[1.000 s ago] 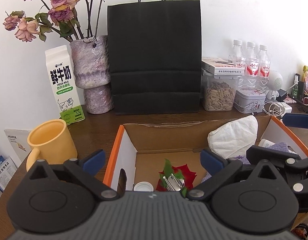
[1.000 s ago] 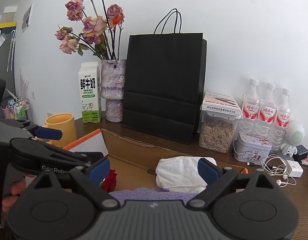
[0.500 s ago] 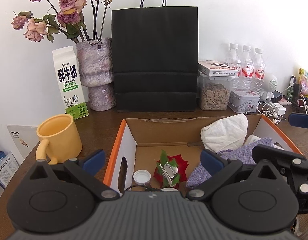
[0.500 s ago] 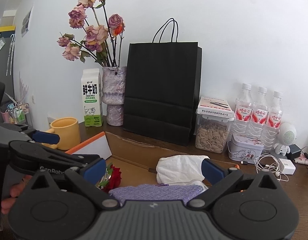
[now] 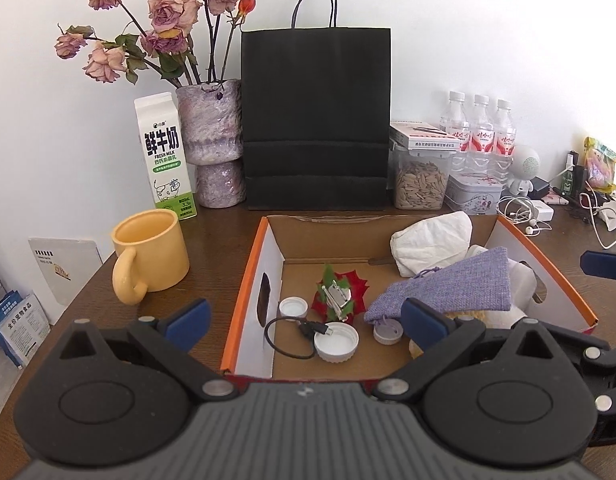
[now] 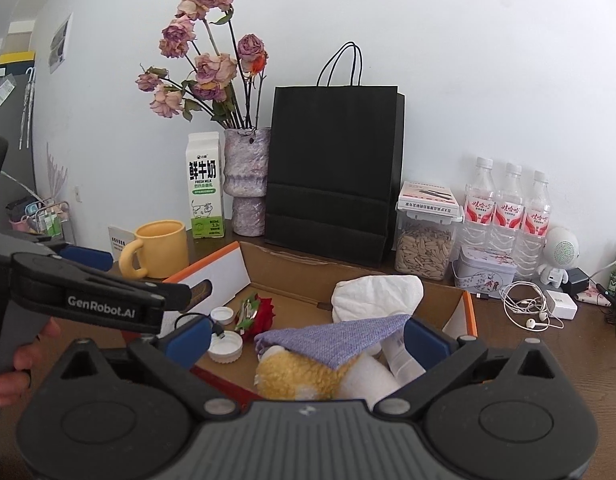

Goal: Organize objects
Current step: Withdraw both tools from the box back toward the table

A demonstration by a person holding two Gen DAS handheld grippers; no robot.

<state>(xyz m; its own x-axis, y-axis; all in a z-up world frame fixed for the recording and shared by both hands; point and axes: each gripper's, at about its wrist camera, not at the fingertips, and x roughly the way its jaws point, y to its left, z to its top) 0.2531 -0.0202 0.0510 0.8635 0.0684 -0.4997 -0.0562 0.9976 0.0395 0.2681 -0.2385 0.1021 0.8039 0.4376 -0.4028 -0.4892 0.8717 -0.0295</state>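
An open cardboard box [image 5: 252, 272] with orange edges sits on the brown table. In it lie a red flower clip [image 5: 340, 294], white caps [image 5: 335, 342], a black cable [image 5: 284, 338], a purple cloth pouch [image 5: 452, 286] and a white crumpled bag [image 5: 428, 238]. The right wrist view also shows the box [image 6: 224, 270], the pouch [image 6: 340, 338] and a yellow plush toy [image 6: 296, 374]. My left gripper [image 5: 304, 316] is open and empty above the box's near edge. My right gripper [image 6: 308, 338] is open and empty over the box's right half.
A yellow mug [image 5: 150, 254] stands left of the box. Behind it are a milk carton [image 5: 164, 156], a vase of dried roses [image 5: 216, 144], a black paper bag [image 5: 316, 120], a seed jar [image 5: 420, 176], water bottles [image 5: 480, 132], a tin and cables [image 5: 524, 214].
Both grippers have pulled back and up from the box, so more of its inside shows: caps, cable and plush toy. Both stay open.
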